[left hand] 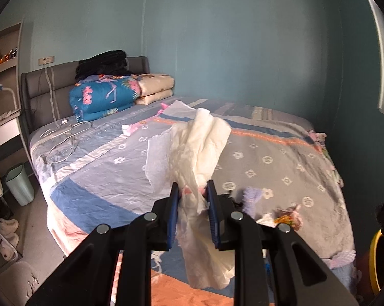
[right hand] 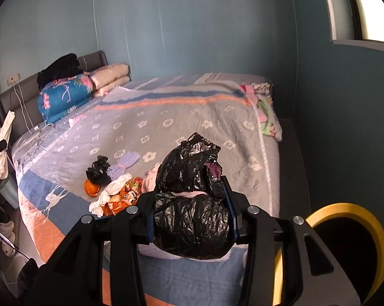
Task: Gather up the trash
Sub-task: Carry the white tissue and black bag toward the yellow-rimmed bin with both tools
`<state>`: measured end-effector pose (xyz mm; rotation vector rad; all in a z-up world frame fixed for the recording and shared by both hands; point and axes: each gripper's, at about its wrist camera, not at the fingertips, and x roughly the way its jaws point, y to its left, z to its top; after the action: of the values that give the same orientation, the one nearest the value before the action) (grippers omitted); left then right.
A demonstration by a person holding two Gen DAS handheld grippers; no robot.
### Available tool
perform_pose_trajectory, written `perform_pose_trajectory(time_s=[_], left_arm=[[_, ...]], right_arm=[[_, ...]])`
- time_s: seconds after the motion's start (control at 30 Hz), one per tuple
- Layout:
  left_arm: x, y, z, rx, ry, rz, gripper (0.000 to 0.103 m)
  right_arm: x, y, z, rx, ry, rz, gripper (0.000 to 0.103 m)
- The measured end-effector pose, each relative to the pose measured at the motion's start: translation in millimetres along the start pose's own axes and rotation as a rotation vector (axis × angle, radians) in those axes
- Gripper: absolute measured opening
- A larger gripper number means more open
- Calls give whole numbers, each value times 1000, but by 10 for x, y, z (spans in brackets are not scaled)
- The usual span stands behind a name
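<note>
Trash sits in both our tools: the left tool (left hand: 193, 199) pinches a wad of crumpled white tissue (left hand: 194, 153) between its blue pads, the paper standing up above the jaws and hanging loose below them, and the right tool (right hand: 190, 211) is pressed onto a crinkled black plastic bag (right hand: 192, 204), which bulges above and below its pads. More litter lies in a small heap on the bed (right hand: 192, 117) near its foot end: an orange (right hand: 91, 187), a smaller black bag (right hand: 98, 169), white tissue scraps (right hand: 115, 186) and orange snack wrappers (right hand: 123, 199), all touching or just beside one another, with a lilac knitted piece (right hand: 125, 164) just behind them. From the left view we see the bed's near edge dropping to the floor, where a pale green bin (left hand: 19, 185) stands beside the bed near the headboard (left hand: 38, 89); the strip of floor there is narrow. Cables (left hand: 64, 137) trail over that side of the bed. Folded quilts (left hand: 107, 94) are stacked against the headboard, well apart from the litter. On the right, a yellow-rimmed opening (right hand: 345, 242) lies just beside the right tool, off the bed's corner. Wide, bare bedcover stretches between the litter and the quilts. Both tools hover over the foot of the bed, tilted downward toward it
</note>
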<state>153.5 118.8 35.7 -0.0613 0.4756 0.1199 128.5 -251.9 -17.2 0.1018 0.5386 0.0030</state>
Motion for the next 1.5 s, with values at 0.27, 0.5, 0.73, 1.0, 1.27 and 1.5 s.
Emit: perform_pose_trajectory(time_s=[0.27,0.5,0.73,1.0,1.27,1.5], left_arm=[[-266,-600,60,55,6,-139,20],[-548,-1270,78,126,-1,-293,20],[-703,-1961,11,196,6,-415,20],[-723,-2594,-136,243,59,-523,20],[-604,-3072,-379,295,133,-599,20],[-452,-3437,-634,338,195,-657,20]], right_arm=[[-358,-414,46,41,-43,-21,40],[-647,-786,43,77,-78,-48,40],[-887,-1141,11,117,-98,-84,40],[-1035,-1575,-58,192,-101,-132,40],[-1055,-1911,-209,249,-88,-163,41],[-1051,-2106,-338,277,-72,-179,41]])
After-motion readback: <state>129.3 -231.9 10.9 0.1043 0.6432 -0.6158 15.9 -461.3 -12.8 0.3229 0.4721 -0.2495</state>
